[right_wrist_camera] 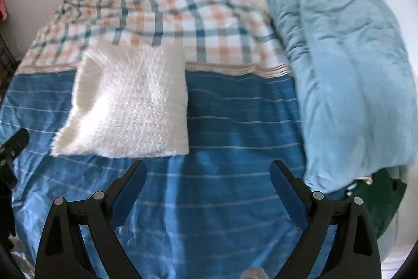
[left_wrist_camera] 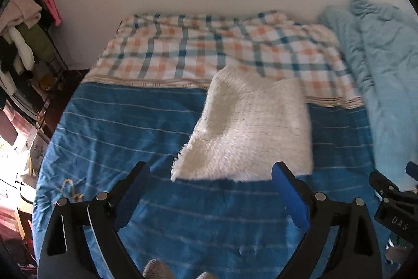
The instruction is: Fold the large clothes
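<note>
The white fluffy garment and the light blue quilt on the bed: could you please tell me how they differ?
The white fluffy garment is folded into a neat flat square; the light blue quilt is bunched in a long rumpled heap. The garment looks shaggy, the quilt smooth. The garment is much smaller. Both rest on the striped blue bedspread, untouched by either gripper.

Your left claw (left_wrist_camera: 210, 190) and right claw (right_wrist_camera: 207, 186): both tilted steeply down, jaws spread wide, nothing between the pads.

My fluffy white garment (left_wrist_camera: 248, 132), folded into a neat rectangle, flat on the blue striped bedspread (left_wrist_camera: 125, 127)
</note>
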`<state>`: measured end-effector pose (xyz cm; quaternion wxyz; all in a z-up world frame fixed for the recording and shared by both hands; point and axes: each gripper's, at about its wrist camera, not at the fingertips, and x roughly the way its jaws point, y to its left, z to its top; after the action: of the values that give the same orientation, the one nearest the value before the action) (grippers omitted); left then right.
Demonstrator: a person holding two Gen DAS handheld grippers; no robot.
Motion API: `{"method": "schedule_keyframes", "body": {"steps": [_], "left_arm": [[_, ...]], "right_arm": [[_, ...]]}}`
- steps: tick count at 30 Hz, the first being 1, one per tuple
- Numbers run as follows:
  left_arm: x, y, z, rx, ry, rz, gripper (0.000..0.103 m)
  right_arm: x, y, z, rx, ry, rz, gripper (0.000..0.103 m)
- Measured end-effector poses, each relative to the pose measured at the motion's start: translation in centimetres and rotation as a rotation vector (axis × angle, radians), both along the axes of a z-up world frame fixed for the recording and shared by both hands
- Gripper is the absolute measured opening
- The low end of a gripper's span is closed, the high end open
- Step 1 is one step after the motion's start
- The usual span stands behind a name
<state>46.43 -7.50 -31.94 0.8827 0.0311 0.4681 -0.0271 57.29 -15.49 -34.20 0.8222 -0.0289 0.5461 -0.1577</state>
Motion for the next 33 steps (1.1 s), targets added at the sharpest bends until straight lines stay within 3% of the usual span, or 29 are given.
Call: {"method": "schedule_keyframes", "body": {"steps": [10,19,25,33], "left_arm": [[-12.0,-0.7,14.4,0.019,-0.113,-0.058,0.095],[-20.5,-0.2,24.4,-0.011,-0.223,-0.049,0.095],[-24.4,-0.1,27.9,-0.009,-0.271,-0.06,0.095],[-27.7,0.8,30.1,-0.018,-0.318,-0.042,0.096]], "right_arm": [[-14.4,1.0,18.6,0.045,-0.132,-0.044,0.097],[-26.2,2.1,32.9,0.02,-0.272,-0.012,0.097],[-31.0,2.8,38.6,0.032,-0.346,0.011,0.098],[-35.4,3.8,42.7,0.022,-0.406,0.022,0.099]]}}
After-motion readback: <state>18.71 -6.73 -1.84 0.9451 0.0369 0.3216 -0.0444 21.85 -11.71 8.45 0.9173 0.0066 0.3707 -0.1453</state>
